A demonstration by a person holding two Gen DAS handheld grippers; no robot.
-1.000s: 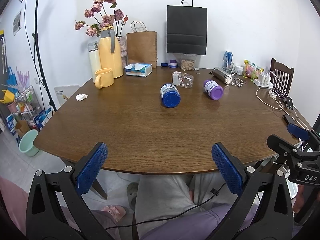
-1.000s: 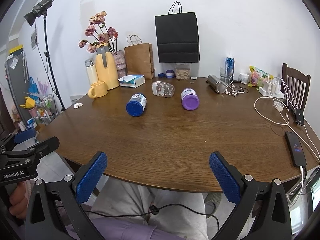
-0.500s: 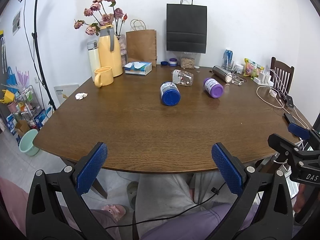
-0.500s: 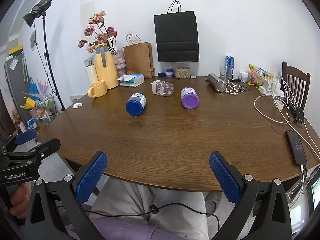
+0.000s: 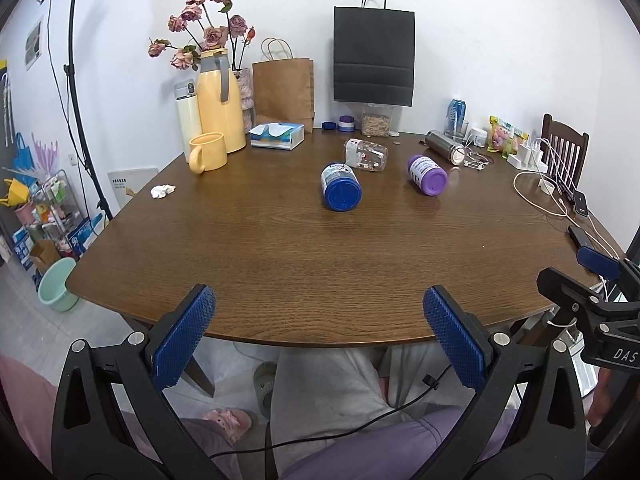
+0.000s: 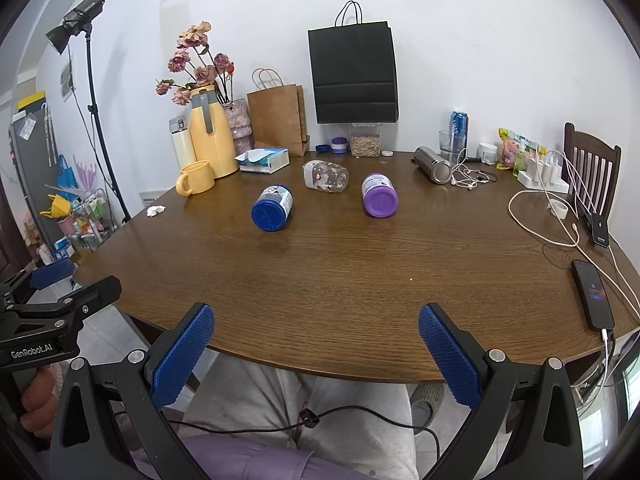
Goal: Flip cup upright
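Observation:
Three containers lie on their sides on the round wooden table (image 5: 280, 264): a blue-lidded one (image 5: 340, 187) (image 6: 273, 208), a purple-lidded one (image 5: 427, 169) (image 6: 379, 195) and a clear one (image 5: 366, 154) (image 6: 326, 175) behind them. A steel tumbler (image 5: 445, 147) (image 6: 432, 164) also lies on its side at the back right. My left gripper (image 5: 318, 336) is open and empty, off the table's near edge. My right gripper (image 6: 316, 346) is open and empty, also off the near edge. Both are far from the containers.
A yellow mug (image 5: 208, 152), yellow jug with flowers (image 5: 220, 108), tissue box (image 5: 277, 135) and paper bags (image 5: 374, 46) stand at the back. Cables and a phone (image 6: 594, 294) lie at the right. A light stand (image 6: 94, 92) and chair (image 6: 592, 168) flank the table.
Both grippers have drifted very slightly; the view shifts a little. Nothing on the table has moved.

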